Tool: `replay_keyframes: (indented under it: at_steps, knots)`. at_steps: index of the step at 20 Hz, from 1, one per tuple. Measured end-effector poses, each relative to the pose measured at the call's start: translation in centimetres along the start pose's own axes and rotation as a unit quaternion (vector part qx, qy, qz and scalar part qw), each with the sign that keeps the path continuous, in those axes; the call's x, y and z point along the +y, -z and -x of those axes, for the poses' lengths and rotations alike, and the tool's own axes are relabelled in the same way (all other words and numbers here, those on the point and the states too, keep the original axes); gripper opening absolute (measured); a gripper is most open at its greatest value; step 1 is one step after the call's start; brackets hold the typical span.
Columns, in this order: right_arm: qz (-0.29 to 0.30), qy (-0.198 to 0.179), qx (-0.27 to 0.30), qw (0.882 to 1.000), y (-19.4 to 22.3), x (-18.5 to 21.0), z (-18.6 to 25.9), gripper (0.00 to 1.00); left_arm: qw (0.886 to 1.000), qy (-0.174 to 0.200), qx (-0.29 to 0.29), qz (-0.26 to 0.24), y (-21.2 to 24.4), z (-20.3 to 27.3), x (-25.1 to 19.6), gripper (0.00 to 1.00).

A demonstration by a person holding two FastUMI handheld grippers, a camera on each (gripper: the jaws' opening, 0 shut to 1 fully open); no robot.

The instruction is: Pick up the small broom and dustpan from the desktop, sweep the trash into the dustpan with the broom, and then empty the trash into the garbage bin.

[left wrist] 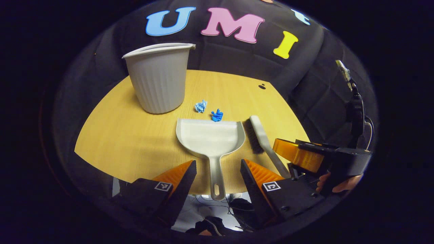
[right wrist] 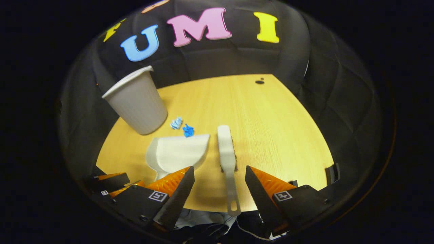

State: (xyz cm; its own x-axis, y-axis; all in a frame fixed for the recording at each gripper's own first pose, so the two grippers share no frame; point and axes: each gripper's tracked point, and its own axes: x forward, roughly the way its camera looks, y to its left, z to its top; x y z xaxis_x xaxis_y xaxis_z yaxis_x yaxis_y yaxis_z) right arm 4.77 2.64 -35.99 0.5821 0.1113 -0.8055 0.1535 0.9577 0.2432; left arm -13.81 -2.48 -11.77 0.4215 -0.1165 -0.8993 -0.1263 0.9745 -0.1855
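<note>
Left gripper (left wrist: 218, 169): jaws wide apart, nothing held. The dustpan (left wrist: 210, 137) handle runs between the two fingers without touching either; handle end overhangs the near table edge.

Right gripper (right wrist: 219, 176): also wide open, holding nothing. The broom (right wrist: 226, 152) handle lies between its fingers, no contact, handle tip past the near edge. In the left gripper view the right gripper (left wrist: 298, 154) shows off to the side, with a hand (left wrist: 339, 184) on its grip, next to the broom handle.

Both tools lie flat on the wooden table (left wrist: 118, 135), side by side, close but apart, handles toward the grippers, bristles facing the dustpan.

Beyond the dustpan's front lip: two crumpled scraps. Dark blue scrap (left wrist: 217, 115) sits right at the lip, can't tell if it touches. Light blue scrap (left wrist: 201, 106) a bit farther, near the bin base.

Grey ribbed bin (left wrist: 159, 79) stands upright on the far part of the table, behind and to one side of the dustpan.
</note>
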Motion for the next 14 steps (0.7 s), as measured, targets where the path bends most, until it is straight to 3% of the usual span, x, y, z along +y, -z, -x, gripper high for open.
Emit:
replay_keyframes:
  at_steps: [6, 7, 9, 10, 13, 14]
  knots:
    - [0.02, -0.013, 0.131, 0.991, 2.9, -1.4, -6.9, 0.98, 0.994, -0.037, 0.106, 0.009, -0.2, 0.0, -0.1, 0.8]
    - [0.024, -0.015, 0.15, 0.988, 3.4, -1.8, -7.6, 0.91, 0.991, -0.044, 0.125, 0.008, -0.2, -0.3, -0.2, 0.8]
    - [0.025, -0.02, 0.185, 0.982, 3.6, -2.5, -8.8, 0.98, 0.986, -0.061, 0.152, -0.006, -0.6, -1.3, -0.2, 0.8]
    - [0.015, -0.028, 0.17, 0.985, 2.3, -2.5, -9.1, 0.98, 0.984, -0.07, 0.163, -0.013, -0.9, -2.3, -0.3, 0.8]
    - [0.031, -0.031, 0.197, 0.979, 2.1, -2.7, -9.4, 0.87, 0.972, -0.098, 0.212, -0.005, -0.8, -4.4, 0.0, 0.8]
    - [0.043, -0.032, 0.201, 0.978, 2.2, -2.6, -9.4, 0.92, 0.968, -0.109, 0.225, -0.005, -0.7, -4.7, 0.4, 0.8]
